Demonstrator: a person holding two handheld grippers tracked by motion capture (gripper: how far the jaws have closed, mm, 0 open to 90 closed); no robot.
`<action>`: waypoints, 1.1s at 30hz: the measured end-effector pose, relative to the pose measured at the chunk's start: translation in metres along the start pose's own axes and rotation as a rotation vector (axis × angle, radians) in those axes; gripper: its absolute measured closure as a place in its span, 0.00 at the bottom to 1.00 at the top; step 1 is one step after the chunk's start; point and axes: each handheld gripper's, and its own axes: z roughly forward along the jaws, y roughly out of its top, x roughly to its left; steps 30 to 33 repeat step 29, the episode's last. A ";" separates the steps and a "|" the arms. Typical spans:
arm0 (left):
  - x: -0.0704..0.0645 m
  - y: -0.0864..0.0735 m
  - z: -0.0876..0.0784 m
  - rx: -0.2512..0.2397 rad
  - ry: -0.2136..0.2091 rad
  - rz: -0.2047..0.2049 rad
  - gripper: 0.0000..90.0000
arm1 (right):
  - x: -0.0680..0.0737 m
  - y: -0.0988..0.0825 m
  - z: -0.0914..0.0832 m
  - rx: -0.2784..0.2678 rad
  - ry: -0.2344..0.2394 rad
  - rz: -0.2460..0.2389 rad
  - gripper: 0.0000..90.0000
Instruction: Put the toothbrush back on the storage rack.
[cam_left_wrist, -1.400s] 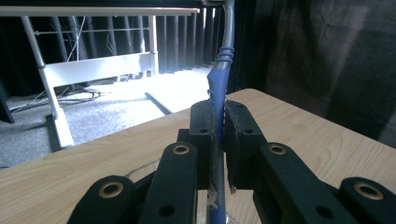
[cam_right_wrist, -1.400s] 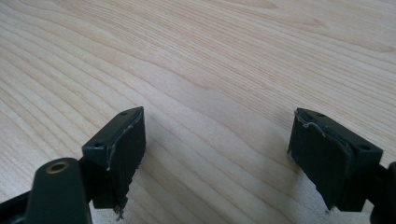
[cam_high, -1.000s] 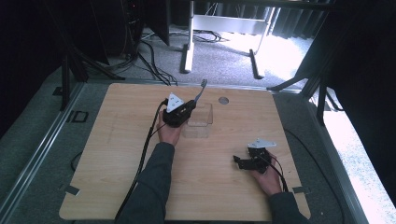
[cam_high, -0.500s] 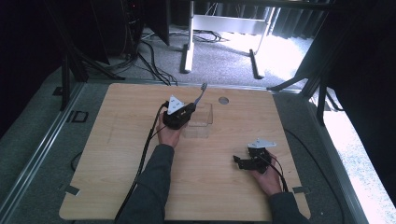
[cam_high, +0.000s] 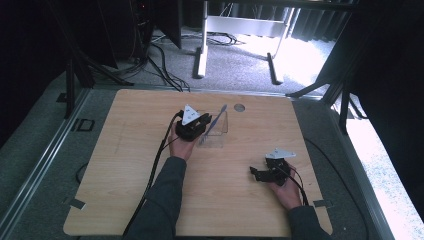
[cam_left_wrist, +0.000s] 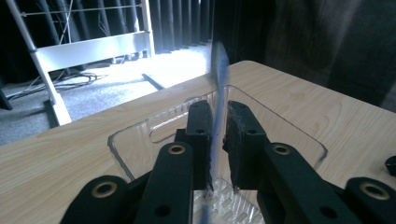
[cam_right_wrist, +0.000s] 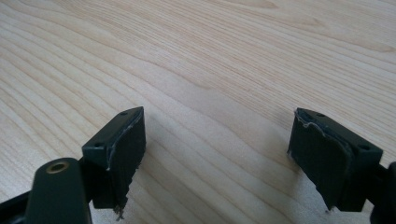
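Note:
A thin bluish-grey utensil (cam_left_wrist: 219, 70) stands slanted in a clear plastic container (cam_left_wrist: 121, 149) near the middle of the wooden table. My left gripper (cam_left_wrist: 218, 109) reaches over the container's rim with the utensil between its jaws. The jaws have just been opening: the utensil lies against one pad, and a narrow gap shows at the other. In the high view the left gripper (cam_high: 202, 122) sits at the left side of the container (cam_high: 220, 137), and the utensil (cam_high: 217, 120) leans up and to the right. My right gripper (cam_high: 256, 173) rests low near the table's front right, open (cam_right_wrist: 217, 140), with bare wood between its pads.
A small round grey disc (cam_high: 239, 107) is set in the table behind the container. Black cables trail from both grippers toward the front edge. Beyond the table's far edge (cam_high: 200, 92) are floor cables and a metal frame (cam_high: 202, 50).
The utensil's top has sunk lower and tilted to the right in the container. Both hands stay where they were.

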 end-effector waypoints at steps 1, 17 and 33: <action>0.000 0.000 -0.001 0.001 0.000 0.003 0.86 | 0.000 0.000 0.000 0.000 0.000 0.000 0.21; 0.013 -0.001 -0.025 -0.029 0.048 -0.058 0.66 | 0.000 0.000 0.000 0.000 0.000 0.000 0.21; 0.034 -0.017 -0.049 -0.012 0.112 -0.116 0.61 | 0.000 0.000 0.000 0.000 -0.001 -0.001 0.21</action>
